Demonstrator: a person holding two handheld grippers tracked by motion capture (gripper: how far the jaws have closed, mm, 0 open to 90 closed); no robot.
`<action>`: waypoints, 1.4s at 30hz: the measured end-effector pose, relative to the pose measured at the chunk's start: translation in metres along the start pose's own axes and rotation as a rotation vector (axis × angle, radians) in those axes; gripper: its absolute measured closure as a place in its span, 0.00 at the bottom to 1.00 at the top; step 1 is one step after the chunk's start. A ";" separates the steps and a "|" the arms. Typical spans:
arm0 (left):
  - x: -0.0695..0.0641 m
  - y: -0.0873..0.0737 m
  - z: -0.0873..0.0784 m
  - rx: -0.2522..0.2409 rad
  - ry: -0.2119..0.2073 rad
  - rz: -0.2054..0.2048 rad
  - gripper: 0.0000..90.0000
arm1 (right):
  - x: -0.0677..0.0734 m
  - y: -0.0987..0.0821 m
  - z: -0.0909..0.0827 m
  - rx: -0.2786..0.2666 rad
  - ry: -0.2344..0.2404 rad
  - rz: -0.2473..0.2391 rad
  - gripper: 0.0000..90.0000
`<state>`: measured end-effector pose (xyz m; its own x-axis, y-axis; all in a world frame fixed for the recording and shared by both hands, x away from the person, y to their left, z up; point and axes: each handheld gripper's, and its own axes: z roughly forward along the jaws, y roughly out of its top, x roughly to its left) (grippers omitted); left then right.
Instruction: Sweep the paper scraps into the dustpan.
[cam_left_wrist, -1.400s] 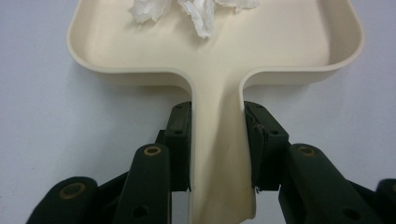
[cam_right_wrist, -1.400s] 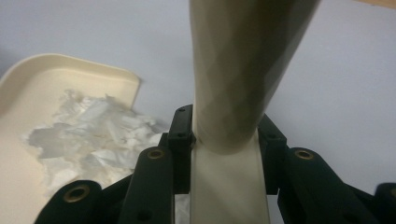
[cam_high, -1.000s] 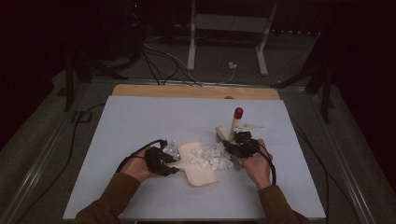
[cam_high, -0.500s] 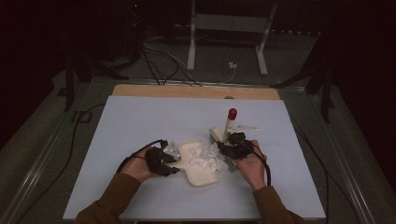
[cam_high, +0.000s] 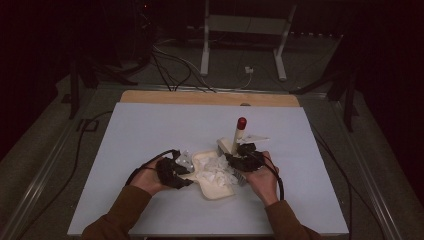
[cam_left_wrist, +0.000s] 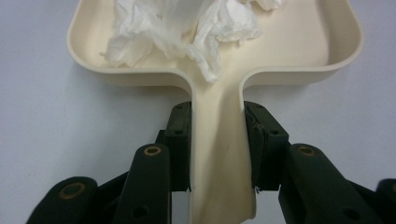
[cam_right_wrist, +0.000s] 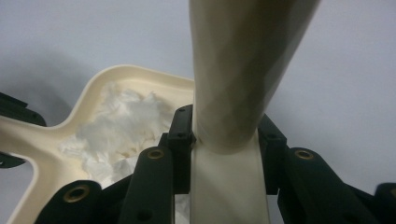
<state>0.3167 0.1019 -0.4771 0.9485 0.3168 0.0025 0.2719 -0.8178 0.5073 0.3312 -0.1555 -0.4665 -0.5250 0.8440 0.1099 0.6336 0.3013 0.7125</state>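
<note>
A cream dustpan (cam_high: 219, 192) lies on the white table, with crumpled white tissue (cam_high: 214, 169) in it. My left gripper (cam_high: 183, 176) is shut on the pan's handle (cam_left_wrist: 219, 154), and both pads press its sides in the left gripper view. Tissue (cam_left_wrist: 182, 23) lies heaped in the pan's tray (cam_left_wrist: 345, 51). My right gripper (cam_high: 240, 158) is shut on a cream brush handle (cam_right_wrist: 238, 70) that ends in a red tip (cam_high: 242, 122) and stands nearly upright. The brush's head sits at the pan's right edge. In the right gripper view the dustpan (cam_right_wrist: 121, 74) and its tissue (cam_right_wrist: 121, 126) lie to the left.
A white scrap of paper (cam_high: 256, 137) lies just behind the right gripper. A small crinkled clear piece (cam_high: 186, 159) sits by the left gripper. The table's far edge is a wooden strip (cam_high: 210, 97). Cables and a metal stand (cam_high: 242, 45) are on the floor beyond.
The right gripper has moved left with the brush, toward the dustpan. The loose tissue that lay to the right of the pan is now in it. The left gripper has held still.
</note>
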 end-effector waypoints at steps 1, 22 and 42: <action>0.000 0.000 0.000 -0.001 -0.001 0.000 0.74 | 0.001 0.000 0.000 0.001 0.001 -0.001 0.74; -0.001 -0.001 0.002 -0.018 -0.006 -0.017 0.74 | 0.028 0.004 0.000 0.004 0.048 -0.027 0.74; -0.002 -0.004 0.004 -0.034 -0.004 -0.033 0.74 | 0.046 0.004 0.000 0.012 0.054 -0.085 0.74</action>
<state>0.3143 0.1024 -0.4824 0.9397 0.3414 -0.0181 0.2974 -0.7902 0.5358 0.3094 -0.1159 -0.4586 -0.6065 0.7903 0.0870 0.5922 0.3761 0.7126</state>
